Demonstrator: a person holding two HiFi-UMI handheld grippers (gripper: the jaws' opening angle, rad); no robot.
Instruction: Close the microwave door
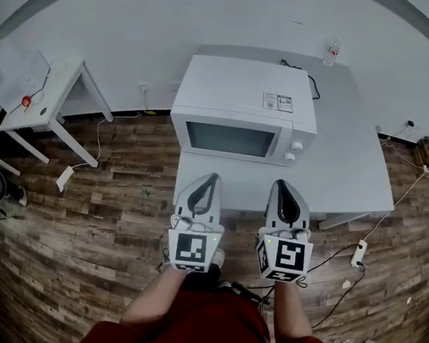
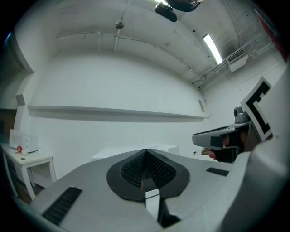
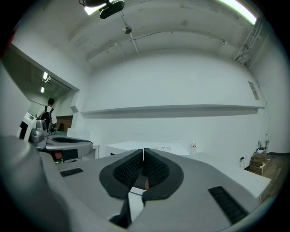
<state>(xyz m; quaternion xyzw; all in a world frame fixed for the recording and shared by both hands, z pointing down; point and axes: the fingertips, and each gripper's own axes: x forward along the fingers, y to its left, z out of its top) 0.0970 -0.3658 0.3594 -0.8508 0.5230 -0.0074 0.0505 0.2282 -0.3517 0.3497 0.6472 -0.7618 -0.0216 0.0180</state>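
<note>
A white microwave (image 1: 244, 105) stands on a white table (image 1: 352, 166), and its glass door (image 1: 229, 139) lies flush with the front, beside two knobs. My left gripper (image 1: 212, 179) and right gripper (image 1: 280, 185) hover side by side just in front of the door, pointing at it. Neither touches the door. Both are shut, pads together, with nothing between them. The left gripper view looks over the shut left gripper (image 2: 145, 152) at the microwave's top (image 2: 113, 153). In the right gripper view, past the shut right gripper (image 3: 143, 150), lies the microwave's top (image 3: 122, 146).
A clear bottle (image 1: 332, 51) stands at the table's back edge, behind the microwave. A small white side table (image 1: 43, 99) stands to the left. A power strip (image 1: 358, 254) and cables lie on the wooden floor at the right. A person (image 3: 47, 115) stands far off.
</note>
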